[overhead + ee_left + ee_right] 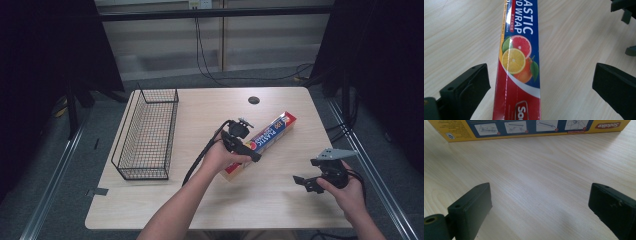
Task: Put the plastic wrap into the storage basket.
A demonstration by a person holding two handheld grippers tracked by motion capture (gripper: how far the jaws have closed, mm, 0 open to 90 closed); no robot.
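Note:
A long plastic wrap box (272, 131) lies slantwise on the middle of the wooden table (200, 200), blue at the far end and red at the near end. In the left gripper view its top (520, 50) shows citrus fruit and white lettering. My left gripper (250, 150) hovers over the box's near end, open; in its own view the left gripper (540, 85) has a jaw standing well clear on each side of the box. My right gripper (307, 184) is held open low over the table's right front, empty. In its own view the right gripper (540, 207) faces the box's yellow side (529, 127).
A black wire basket (147, 132) stands along the table's left side. A dark cable hole (254, 100) sits near the far edge. Bare wood lies between the box and the right gripper. Cables hang behind the table.

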